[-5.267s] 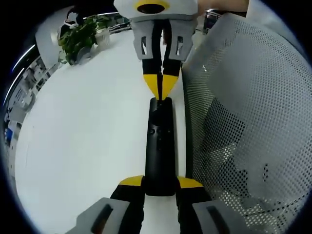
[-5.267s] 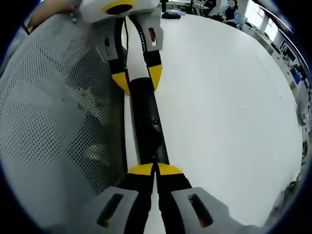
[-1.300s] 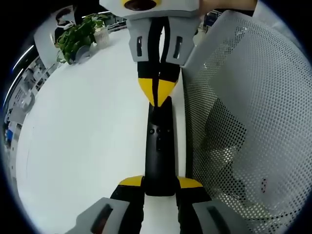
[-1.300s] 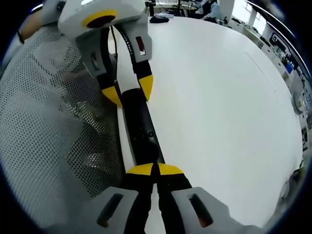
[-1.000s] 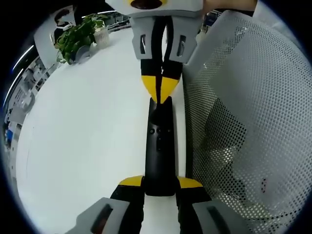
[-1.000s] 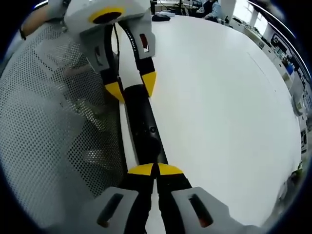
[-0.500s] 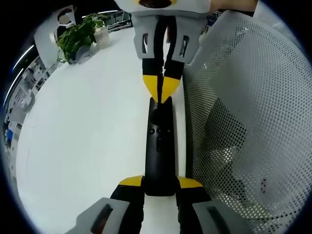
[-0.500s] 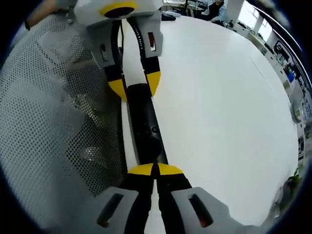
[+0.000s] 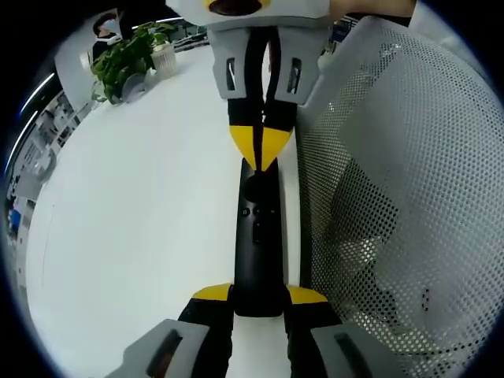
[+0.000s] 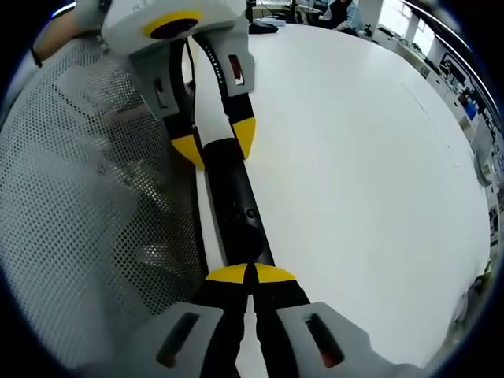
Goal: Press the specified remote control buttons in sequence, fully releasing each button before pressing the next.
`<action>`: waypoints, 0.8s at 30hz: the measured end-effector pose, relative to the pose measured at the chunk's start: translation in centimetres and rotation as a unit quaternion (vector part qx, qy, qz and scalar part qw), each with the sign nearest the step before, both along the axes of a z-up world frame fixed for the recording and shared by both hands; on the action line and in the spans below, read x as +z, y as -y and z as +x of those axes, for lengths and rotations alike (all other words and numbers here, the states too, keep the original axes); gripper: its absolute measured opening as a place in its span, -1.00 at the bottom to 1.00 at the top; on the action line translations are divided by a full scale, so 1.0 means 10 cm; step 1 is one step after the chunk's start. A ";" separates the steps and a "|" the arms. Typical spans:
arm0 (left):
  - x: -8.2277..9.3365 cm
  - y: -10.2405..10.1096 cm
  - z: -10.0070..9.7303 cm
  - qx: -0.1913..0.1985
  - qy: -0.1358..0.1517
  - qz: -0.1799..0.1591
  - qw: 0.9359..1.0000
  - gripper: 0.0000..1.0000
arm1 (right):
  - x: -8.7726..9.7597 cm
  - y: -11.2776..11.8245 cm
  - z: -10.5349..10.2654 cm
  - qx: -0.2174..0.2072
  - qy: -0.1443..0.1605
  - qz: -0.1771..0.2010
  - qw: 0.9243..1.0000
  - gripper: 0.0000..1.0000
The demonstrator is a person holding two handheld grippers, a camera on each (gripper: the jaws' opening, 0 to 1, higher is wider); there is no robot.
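i am holding the black remote (image 9: 257,236) by its end in my left gripper (image 9: 258,298), pinching it. my right gripper (image 10: 253,277), tips pressed together, is pushing a button. next i should lift off fully.

One remote control (image 9: 258,236), two hand-held grippers, one potted plant (image 9: 127,59), one mesh chair back (image 9: 394,197).

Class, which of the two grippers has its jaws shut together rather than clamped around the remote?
The right gripper: its yellow tips meet over the remote, while the left gripper straddles its end.
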State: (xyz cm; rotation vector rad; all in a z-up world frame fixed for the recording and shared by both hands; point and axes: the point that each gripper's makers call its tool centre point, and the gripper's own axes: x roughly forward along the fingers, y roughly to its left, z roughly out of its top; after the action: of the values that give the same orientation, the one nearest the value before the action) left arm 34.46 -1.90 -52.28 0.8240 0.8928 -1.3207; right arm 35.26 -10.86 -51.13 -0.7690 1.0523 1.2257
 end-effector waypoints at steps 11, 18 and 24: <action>0.02 0.00 -0.01 0.000 0.000 0.000 1.000 -0.51 | -0.01 0.01 0.01 -0.029 -0.015 0.013 0.999 -1.00; 0.02 0.00 -0.01 0.000 0.000 -0.001 1.000 -0.51 | 0.00 0.02 0.00 -0.032 -0.005 0.014 0.999 -1.00; 0.01 0.00 -0.01 0.001 0.000 -0.001 1.000 -0.51 | 0.00 0.02 0.01 -0.034 -0.007 0.022 0.999 -1.00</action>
State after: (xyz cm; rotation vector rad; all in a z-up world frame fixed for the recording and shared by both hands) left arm 34.36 -1.95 -52.13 0.8202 0.8921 -1.3197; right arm 35.33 -11.05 -51.11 -0.6869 1.0518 1.1932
